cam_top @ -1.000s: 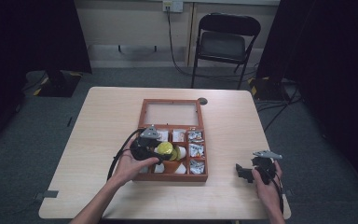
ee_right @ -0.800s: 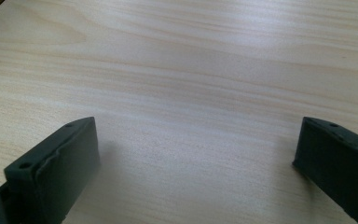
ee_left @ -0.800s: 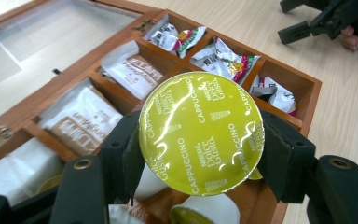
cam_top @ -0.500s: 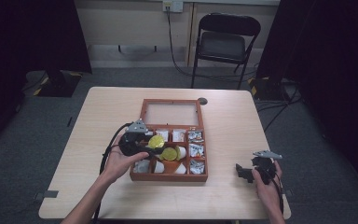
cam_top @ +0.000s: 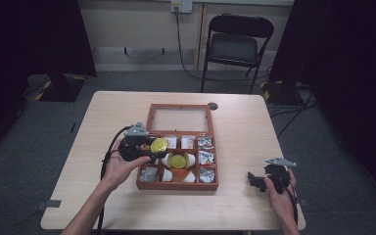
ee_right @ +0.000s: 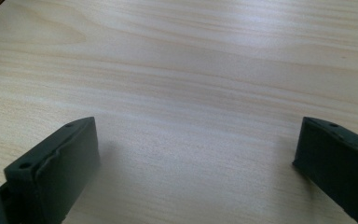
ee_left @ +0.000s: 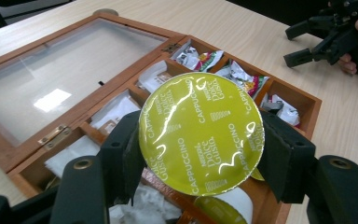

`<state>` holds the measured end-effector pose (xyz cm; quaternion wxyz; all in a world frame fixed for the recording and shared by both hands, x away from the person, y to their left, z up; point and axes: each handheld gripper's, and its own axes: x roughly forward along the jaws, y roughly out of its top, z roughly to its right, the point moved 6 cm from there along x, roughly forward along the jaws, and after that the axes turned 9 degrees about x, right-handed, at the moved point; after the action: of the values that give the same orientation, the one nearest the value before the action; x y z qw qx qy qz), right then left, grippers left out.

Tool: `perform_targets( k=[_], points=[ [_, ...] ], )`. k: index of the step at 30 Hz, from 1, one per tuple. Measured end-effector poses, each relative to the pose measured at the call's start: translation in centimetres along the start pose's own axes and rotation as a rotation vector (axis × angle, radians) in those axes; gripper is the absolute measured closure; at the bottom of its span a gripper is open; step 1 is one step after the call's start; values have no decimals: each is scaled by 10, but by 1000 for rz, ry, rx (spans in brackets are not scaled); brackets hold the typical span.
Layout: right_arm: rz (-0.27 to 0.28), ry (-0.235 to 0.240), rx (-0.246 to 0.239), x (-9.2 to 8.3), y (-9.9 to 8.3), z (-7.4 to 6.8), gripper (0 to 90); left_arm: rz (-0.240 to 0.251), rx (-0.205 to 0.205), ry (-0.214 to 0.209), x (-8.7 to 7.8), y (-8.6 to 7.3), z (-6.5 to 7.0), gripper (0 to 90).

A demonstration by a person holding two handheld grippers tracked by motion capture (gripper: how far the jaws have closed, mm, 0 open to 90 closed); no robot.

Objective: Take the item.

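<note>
yellow-green foil: lid of the coffee capsule [cam_top: 159, 145], pinched in the left gripper [cam_top: 149, 147]
high view: capsule was lower and further right over the box's middle compartments a second ago; now it is up and left, over the near-left part of the wooden box [cam_top: 178, 186], at the left rim. A second capsule [cam_top: 178, 160] sits in the middle compartment (same foil top).
high view, right side: right gripper [cam_top: 258, 181] on the table [cam_top: 235, 122] near the right edge, well apart from the box, same spot as a second ago
left gripper view: capsule [ee_left: 200, 140] clamped at its rim between both black jaws, foil face to the camera, "Dolce Gusto Cappuccino" print legible. Behind it the box's glass lid [ee_left: 51, 79] lies open flat, sachets [ee_left: 242, 77] in the far compartments.
left gripper view, far right: the other hand with its gripper [ee_left: 328, 35], jaws apart
right gripper view: bare light wood tabletop [ee_right: 177, 70], jaws spread wide, nothing between them
read: pick looks done, capsule is clear of its compartment and travelling left out of the box (grip looks secure, on the rim only)
next: probably a set-down on the table left of the box; right gripper idle
</note>
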<state>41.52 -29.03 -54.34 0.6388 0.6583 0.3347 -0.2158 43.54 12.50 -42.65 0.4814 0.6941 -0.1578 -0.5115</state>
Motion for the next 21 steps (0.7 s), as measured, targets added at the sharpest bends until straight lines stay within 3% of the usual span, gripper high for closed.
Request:
perform_targets(
  k=[6, 21],
  points=[
    [0, 0, 0, 0, 0, 0, 0, 7, -6, 43, -11, -1, -10, 380],
    [0, 0, 0, 0, 0, 0, 0, 33, -31, 94, -33, -4, -30, 380]
  ],
)
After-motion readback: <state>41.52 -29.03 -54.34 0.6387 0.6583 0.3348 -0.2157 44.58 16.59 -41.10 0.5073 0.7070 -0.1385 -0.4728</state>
